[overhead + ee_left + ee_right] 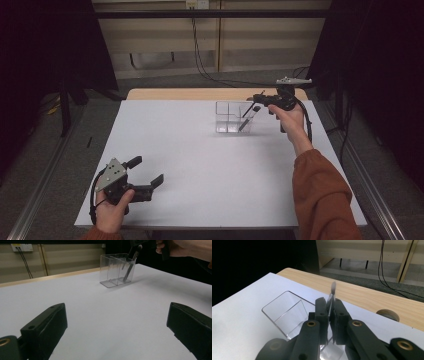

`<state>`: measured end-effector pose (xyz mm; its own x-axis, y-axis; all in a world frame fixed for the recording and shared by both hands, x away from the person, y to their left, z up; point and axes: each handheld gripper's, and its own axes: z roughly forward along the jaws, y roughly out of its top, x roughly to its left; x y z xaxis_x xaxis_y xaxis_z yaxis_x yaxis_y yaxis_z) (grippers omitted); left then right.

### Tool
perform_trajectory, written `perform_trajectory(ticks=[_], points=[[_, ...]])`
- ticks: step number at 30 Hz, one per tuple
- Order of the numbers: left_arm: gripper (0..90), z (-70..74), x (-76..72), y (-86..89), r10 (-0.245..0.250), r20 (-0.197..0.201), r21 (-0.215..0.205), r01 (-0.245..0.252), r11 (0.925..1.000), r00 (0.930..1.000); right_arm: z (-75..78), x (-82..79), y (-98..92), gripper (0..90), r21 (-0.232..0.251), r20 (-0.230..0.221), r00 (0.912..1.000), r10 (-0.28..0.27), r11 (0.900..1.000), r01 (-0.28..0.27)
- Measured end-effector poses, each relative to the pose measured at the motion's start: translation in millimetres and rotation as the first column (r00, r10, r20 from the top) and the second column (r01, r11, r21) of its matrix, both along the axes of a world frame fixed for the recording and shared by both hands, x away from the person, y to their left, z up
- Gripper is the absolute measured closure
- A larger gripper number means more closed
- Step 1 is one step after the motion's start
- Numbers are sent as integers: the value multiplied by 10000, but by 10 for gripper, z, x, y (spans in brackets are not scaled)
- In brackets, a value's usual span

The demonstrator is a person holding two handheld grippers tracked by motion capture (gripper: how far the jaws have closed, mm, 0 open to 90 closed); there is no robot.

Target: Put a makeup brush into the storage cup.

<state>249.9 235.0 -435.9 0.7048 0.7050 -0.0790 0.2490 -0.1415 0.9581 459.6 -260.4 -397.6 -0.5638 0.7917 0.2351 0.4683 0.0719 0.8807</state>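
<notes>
A clear plastic organizer (227, 119) with several compartments stands on the white tabletop (200, 170), far right of centre. A slim dark brush (248, 118) leans in its right-hand compartment. My right gripper (258, 99) hovers just above that compartment, shut on the brush's upper end. In the right gripper view the jaws (331, 312) pinch the thin brush (333, 288) over the organizer (284, 311). My left gripper (147, 170) rests low at the near left corner, open with nothing between its fingers (47, 327). From there the organizer (111, 272) and brush (130, 265) show far off.
A bare wooden strip (200, 93) runs along the far edge of the table, with a round cable hole (388, 314) in it. Cables (200, 55) hang down the back wall. Metal rails (40, 185) flank the table on both sides.
</notes>
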Motion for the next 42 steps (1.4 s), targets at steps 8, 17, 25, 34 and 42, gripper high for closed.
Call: perform_trajectory(ticks=[8,17,25,34,42], points=[[32,1,0,0,-6,-2,-5,6,10000,10000,-26,-10,7,810,20,-17,10000,61,10000,-61],[32,0,1,-1,-17,-15,2,17,10000,10000,8,-45,-2,621,289,187,9997,-127,9995,122],[32,-3,7,-8,7,-16,70,-7,10000,10000,84,-96,56,313,209,559,9972,-490,9986,479],[32,-14,37,-10,97,-149,-92,-99,9999,9998,55,-145,38,64,219,779,9937,-811,9966,796],[32,-17,46,-3,176,-202,-61,-177,9998,9996,45,-231,-25,0,237,731,9943,-776,9968,761]])
